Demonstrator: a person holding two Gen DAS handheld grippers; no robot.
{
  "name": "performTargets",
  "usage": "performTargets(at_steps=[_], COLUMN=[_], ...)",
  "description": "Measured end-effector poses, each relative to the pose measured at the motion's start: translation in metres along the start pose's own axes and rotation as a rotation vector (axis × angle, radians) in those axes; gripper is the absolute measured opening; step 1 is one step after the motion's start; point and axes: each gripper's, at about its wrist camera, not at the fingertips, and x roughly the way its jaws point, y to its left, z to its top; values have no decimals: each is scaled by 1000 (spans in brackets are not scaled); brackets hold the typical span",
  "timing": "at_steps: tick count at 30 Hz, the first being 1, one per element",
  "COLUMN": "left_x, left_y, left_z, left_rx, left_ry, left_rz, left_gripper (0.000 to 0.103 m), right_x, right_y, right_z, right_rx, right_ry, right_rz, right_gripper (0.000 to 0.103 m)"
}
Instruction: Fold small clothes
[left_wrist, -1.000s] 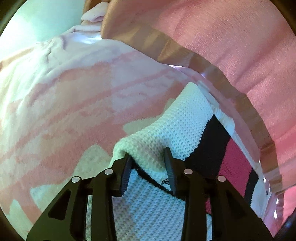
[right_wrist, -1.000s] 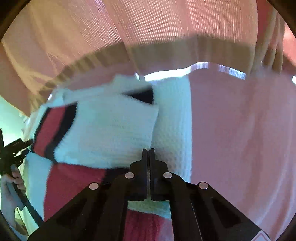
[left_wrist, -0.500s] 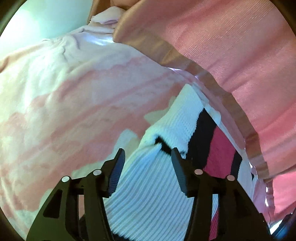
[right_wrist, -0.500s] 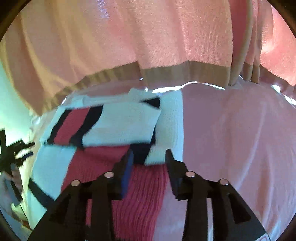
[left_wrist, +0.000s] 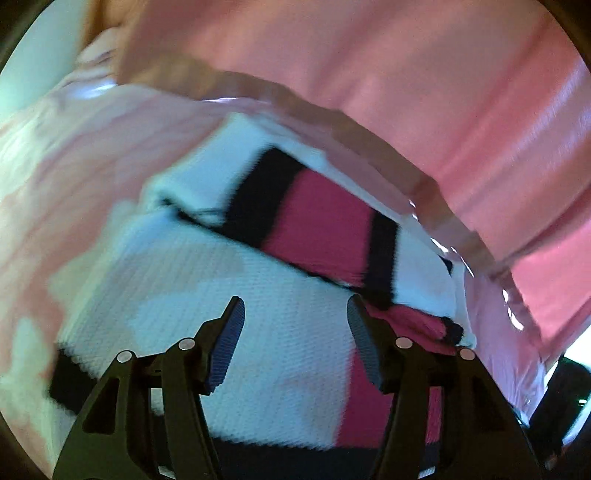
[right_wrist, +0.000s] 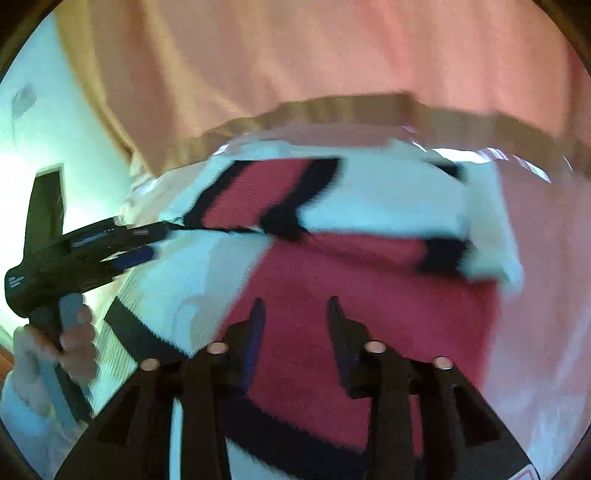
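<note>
A small knit sweater (left_wrist: 288, 332) in white, red and black blocks lies on a pink patterned bed cover (left_wrist: 74, 177). Its far part is folded over onto the body. It also shows in the right wrist view (right_wrist: 332, 266). My left gripper (left_wrist: 295, 314) is open and empty, just above the sweater's white part. My right gripper (right_wrist: 295, 314) is open and empty above the red part. The left gripper also shows in the right wrist view (right_wrist: 122, 243), held by a hand at the sweater's left edge.
A pink curtain (left_wrist: 369, 74) with a tan hem hangs close behind the sweater; it also shows in the right wrist view (right_wrist: 332, 55). A pale wall (right_wrist: 44, 147) is at the left. The bed cover (right_wrist: 546, 277) extends to the right of the sweater.
Both grippers have let go of the sweater's folded edge, opened, and pulled back toward the near side. The folded part now rests on the sweater's body.
</note>
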Motion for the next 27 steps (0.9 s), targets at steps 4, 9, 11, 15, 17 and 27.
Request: performTargets(at_steps=[4,9,11,15,17,27], left_x=[33,87,103,105,106,-49], left_y=[-35,-59,-58,-60,-61,28], left_z=[19,21,13,13,13,-5], left_rx=[16,97,121,122,127,45], left_ry=[-5,88,123,114,111,-15], left_rz=[6,61,119,137,136,115], left_gripper=[56,56,57,58,58,84], right_x=[13,31,30,-9,11,-120], right_y=[-22,-94,-122,-126,-132,-78], right_z=[34,28,17,25,14,-94], right_rx=[26,106,121,167,118,196], right_ry=[-28,54,74,1,114,7], right_rz=[-100,-255,-229,-247,-327,-177], right_gripper=[19,16,8,1,0,56])
